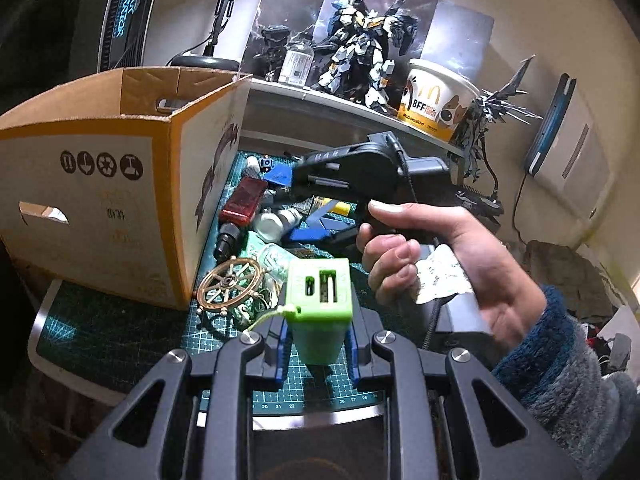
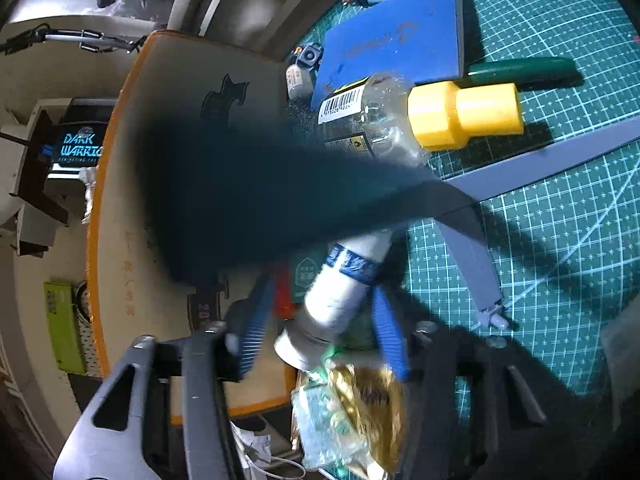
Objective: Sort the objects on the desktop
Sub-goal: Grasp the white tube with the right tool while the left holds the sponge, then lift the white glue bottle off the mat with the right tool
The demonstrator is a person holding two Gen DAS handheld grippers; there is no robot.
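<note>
Nearest the left lens, the left tool point(image 1: 316, 344) clenches a lime-green plastic box-shaped adapter point(image 1: 320, 300) above the green gridded cutting mat point(image 1: 120, 336) on the desk — beside an open cardboard box point(image 1: 100, 184). Over the clutter, the right tool point(image 2: 320, 332) straddles a white cylindrical tube with blue band point(image 2: 340, 292) — its grip I cannot tell.

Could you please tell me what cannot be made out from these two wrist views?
- Inside of the open cardboard box: left wrist view, hidden by its own walls.
- Items behind the dark blurred band: right wrist view.
- Whether the right tool presses the white tube with blue tape: motion blur.
</note>
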